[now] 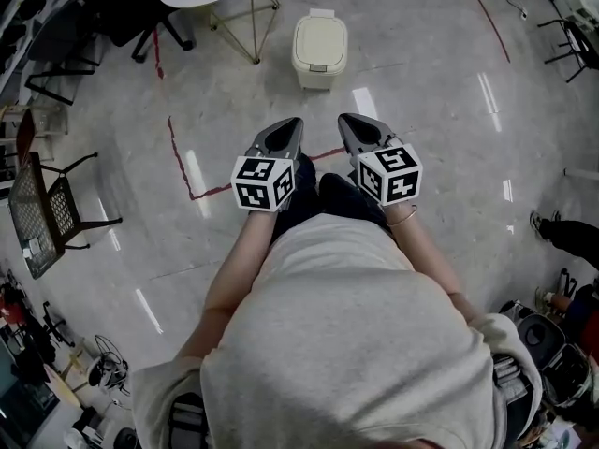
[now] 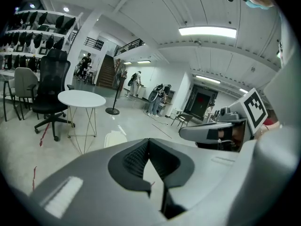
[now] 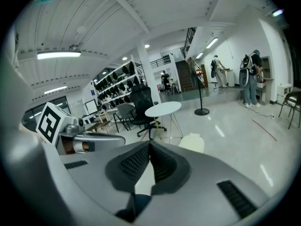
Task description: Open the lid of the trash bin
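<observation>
Approach step: trash bin (image 1: pixel 320 52) still out of reach.
Bin on floor ahead, lid (image 1: pixel 320 39) down. Left gripper (image 1: pixel 284 131) and right gripper (image 1: pixel 361 129) closed, empty. Next, probably: walk closer, reach the lid.

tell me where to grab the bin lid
Grip the lid of the cream rectangular plastic trash bin at its near edge, by the small grey tab, coming from the person's side; the hinge bump seems to be on the far edge.

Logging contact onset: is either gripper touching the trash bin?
Apart. The head view shows open floor between the trash bin and the left gripper and right gripper.
</observation>
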A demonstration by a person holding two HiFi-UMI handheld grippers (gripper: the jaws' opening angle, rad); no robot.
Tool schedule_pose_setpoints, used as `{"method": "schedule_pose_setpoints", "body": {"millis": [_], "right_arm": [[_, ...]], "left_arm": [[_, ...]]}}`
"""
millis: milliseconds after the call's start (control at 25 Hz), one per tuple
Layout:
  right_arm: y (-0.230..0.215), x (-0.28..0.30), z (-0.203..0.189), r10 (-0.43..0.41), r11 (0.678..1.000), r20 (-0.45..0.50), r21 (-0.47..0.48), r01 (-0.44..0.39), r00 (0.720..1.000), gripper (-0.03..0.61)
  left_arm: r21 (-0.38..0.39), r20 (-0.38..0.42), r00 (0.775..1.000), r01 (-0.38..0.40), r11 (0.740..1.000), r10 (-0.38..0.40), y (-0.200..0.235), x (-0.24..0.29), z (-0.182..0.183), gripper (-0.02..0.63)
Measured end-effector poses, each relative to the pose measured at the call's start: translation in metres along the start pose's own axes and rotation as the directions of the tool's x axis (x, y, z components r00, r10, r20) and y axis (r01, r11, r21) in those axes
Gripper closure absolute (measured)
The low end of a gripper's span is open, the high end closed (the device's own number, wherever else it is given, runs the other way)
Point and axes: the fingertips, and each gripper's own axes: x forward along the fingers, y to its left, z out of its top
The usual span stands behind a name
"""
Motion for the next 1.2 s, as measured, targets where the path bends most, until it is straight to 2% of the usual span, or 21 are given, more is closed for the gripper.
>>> {"method": "schedule_pose_setpoints", "body": {"millis": [320, 760, 1040, 1200], "right_arm": [[-0.032, 0.024, 0.009, -0.055, 0.996, -0.006, 0.069, 0.056, 0.998, 0.571], [-0.066, 0.100, 0.045, -0.118, 0.986, -0.038, 0.116, 0.121, 0.992, 0.571], [-0.084, 0.138, 0.054, -0.192, 0.962, -0.070, 0.185, 0.202, 0.979, 0.571], [-0.083, 0.145, 0.044, -0.208, 0.954, -0.117, 0.196, 0.228, 0.971, 0.571]], "left_arm": [[-0.010, -0.045, 0.999, 0.002, 1.000, -0.002, 0.030, 0.032, 0.013, 0.603], [-0.062, -0.095, 0.988, 0.117, 0.991, -0.122, 0.091, 0.097, 0.058, 0.604], [-0.081, -0.170, 0.960, 0.212, 0.974, -0.223, 0.110, 0.121, 0.061, 0.604], [-0.075, -0.222, 0.937, 0.259, 0.963, -0.269, 0.111, 0.127, 0.049, 0.604]]}}
